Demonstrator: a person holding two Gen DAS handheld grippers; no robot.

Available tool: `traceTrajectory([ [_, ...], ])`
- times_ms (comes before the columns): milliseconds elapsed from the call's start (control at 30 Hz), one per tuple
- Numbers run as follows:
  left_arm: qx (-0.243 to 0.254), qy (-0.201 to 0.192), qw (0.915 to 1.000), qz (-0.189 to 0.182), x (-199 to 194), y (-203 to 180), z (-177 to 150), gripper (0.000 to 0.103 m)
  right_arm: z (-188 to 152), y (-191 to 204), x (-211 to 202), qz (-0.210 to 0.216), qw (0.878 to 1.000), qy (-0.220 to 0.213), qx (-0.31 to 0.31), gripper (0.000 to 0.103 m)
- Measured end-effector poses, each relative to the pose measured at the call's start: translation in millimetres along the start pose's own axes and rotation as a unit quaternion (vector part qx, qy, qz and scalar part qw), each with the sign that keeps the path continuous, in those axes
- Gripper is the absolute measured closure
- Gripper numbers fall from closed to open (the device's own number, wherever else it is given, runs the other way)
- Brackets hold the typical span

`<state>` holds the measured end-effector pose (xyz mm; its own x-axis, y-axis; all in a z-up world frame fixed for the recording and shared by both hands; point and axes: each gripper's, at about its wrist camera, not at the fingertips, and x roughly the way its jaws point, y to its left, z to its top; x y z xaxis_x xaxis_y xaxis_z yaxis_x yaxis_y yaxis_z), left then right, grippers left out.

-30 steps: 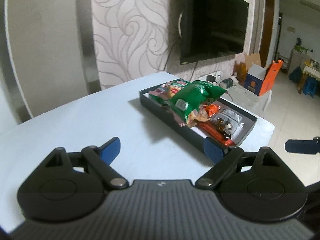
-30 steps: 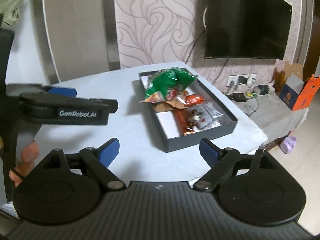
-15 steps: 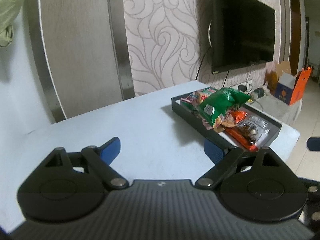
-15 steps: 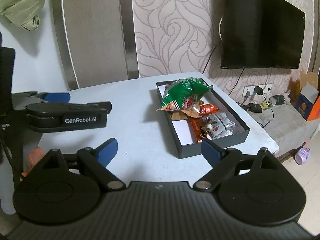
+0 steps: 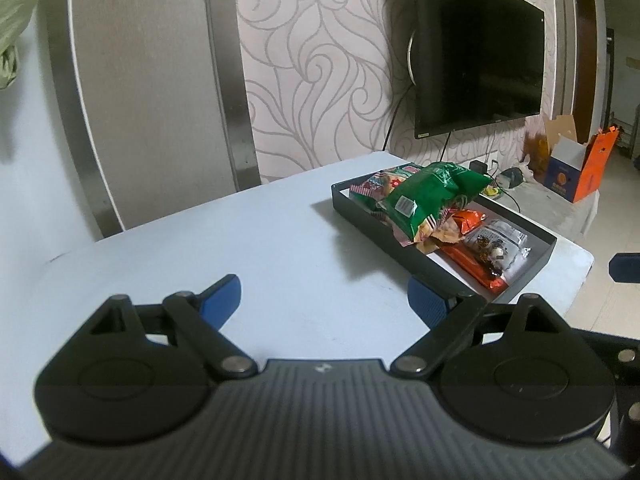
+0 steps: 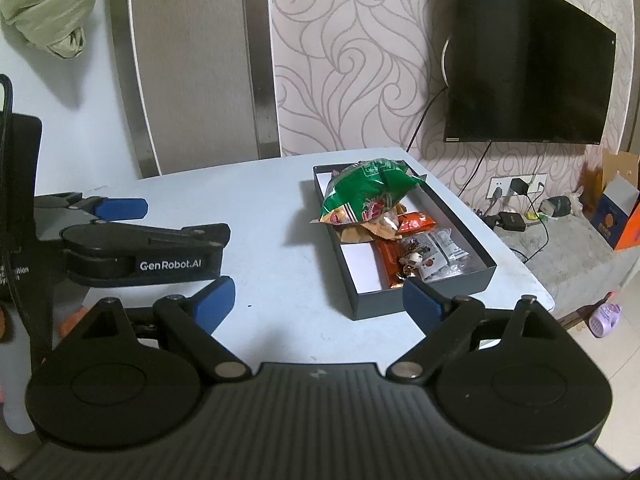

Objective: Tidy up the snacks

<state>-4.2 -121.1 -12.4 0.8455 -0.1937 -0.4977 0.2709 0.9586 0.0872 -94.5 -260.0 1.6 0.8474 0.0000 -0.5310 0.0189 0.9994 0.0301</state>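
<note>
A dark shallow box (image 5: 360,220) (image 6: 480,248) stands on the right part of a pale blue table (image 5: 240,248) (image 6: 260,220). Inside lie a green snack bag (image 5: 428,196) (image 6: 364,196), an orange packet (image 5: 468,220) (image 6: 416,222), an orange-red bar (image 5: 472,264) (image 6: 386,260) and a clear pack of sweets (image 5: 500,240) (image 6: 436,248). My left gripper (image 5: 324,300) hovers open over bare table, short of the box. Just as wide open, my right gripper (image 6: 320,298) holds nothing, its right fingertip before the box's near corner. The left gripper's body (image 6: 144,248) shows at the left of the right wrist view.
A black TV (image 5: 476,72) (image 6: 524,76) hangs on the patterned wall behind the table. Right of the table are a low ledge with plugs and cables (image 6: 516,216), an orange and blue carton (image 5: 576,172) and a purple bottle (image 6: 604,314) on the floor. The table's right edge runs just past the box.
Both views have swung, so the box and snacks sit further right and further off. The snacks have not moved. Both grippers stay open and empty.
</note>
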Motion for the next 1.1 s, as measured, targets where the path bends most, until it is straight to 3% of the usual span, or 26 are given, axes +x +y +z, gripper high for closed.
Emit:
traceTrajectory([
  [1100, -0.002, -0.002, 0.9999, -0.010, 2.8, -0.3, 3.6, 0.011, -0.2, 1.8, 8.8, 0.000, 1.000, 0.006, 0.002, 0.010],
])
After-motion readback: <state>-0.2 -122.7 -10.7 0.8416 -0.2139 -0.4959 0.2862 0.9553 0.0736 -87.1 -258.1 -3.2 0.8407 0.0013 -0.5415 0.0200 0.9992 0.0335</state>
